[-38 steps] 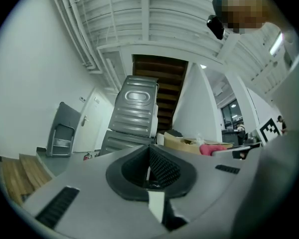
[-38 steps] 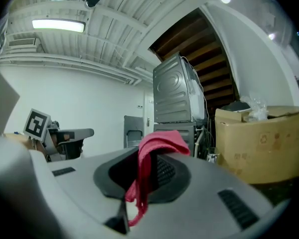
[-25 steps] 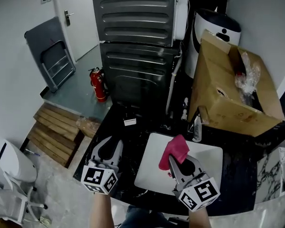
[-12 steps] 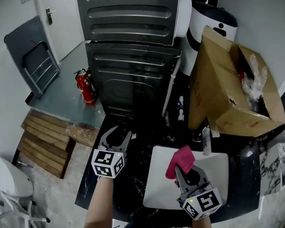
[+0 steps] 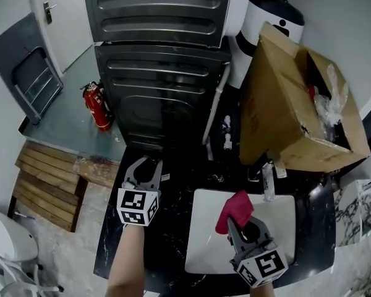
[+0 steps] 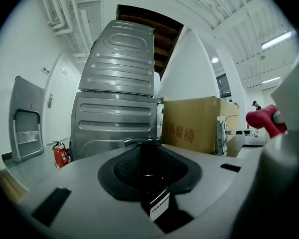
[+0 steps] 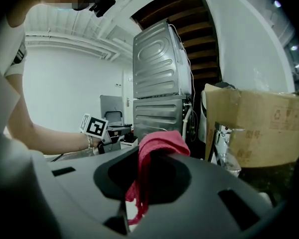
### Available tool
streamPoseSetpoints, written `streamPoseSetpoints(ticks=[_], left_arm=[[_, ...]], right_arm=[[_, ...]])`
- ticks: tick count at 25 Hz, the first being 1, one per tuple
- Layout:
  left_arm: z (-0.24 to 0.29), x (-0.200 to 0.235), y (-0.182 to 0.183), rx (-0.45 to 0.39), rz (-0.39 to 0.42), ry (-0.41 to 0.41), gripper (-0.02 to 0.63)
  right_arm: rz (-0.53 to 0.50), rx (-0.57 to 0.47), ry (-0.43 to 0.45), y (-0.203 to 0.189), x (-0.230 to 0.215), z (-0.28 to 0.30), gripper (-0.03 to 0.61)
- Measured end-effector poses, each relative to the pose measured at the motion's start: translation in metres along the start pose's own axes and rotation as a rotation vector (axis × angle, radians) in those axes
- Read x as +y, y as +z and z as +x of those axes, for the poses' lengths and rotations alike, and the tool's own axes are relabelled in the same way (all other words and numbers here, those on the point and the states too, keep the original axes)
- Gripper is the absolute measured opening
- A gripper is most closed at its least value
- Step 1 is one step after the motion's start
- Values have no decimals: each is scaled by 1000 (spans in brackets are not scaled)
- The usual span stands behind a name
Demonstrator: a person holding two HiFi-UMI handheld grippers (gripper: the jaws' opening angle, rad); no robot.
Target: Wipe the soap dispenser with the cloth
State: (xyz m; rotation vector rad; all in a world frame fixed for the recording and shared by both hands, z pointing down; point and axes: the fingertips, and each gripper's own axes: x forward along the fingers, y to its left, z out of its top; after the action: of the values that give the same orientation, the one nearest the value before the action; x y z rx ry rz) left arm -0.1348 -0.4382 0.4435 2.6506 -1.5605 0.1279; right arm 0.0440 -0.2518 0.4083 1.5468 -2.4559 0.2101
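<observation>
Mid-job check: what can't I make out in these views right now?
- Left gripper view: left gripper is closing its jaws round the dark bottle; pad contact unclear, black on black.
- Same view: label print too small.
- Right gripper view: red cloth covers right gripper tips.

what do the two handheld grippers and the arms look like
Both the left gripper and right gripper are grey two-jaw shells with black textured pads, each carrying a white cube of black square markers. Forearms are bare, with a bracelet on the left wrist. The left jaws are closing, a dark labelled bottle between them.
</observation>
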Motion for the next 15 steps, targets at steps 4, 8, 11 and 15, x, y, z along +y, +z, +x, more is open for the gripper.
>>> streamPoseSetpoints(ticks=[4, 8, 11, 15], left_arm=[[8, 0, -2, 15, 18, -16, 97], [16, 1, -8, 35, 13, -31, 94], [15, 1, -8, 53, -17, -29, 91], [5, -10, -1, 56, -93, -42, 91]], right_arm=[[-17, 8, 18, -1, 6, -1, 48], [-45, -3, 44, 4, 14, -7, 48], [-65, -11, 57, 8, 17, -14, 48], [-85, -30, 57, 14, 15, -25, 48]])
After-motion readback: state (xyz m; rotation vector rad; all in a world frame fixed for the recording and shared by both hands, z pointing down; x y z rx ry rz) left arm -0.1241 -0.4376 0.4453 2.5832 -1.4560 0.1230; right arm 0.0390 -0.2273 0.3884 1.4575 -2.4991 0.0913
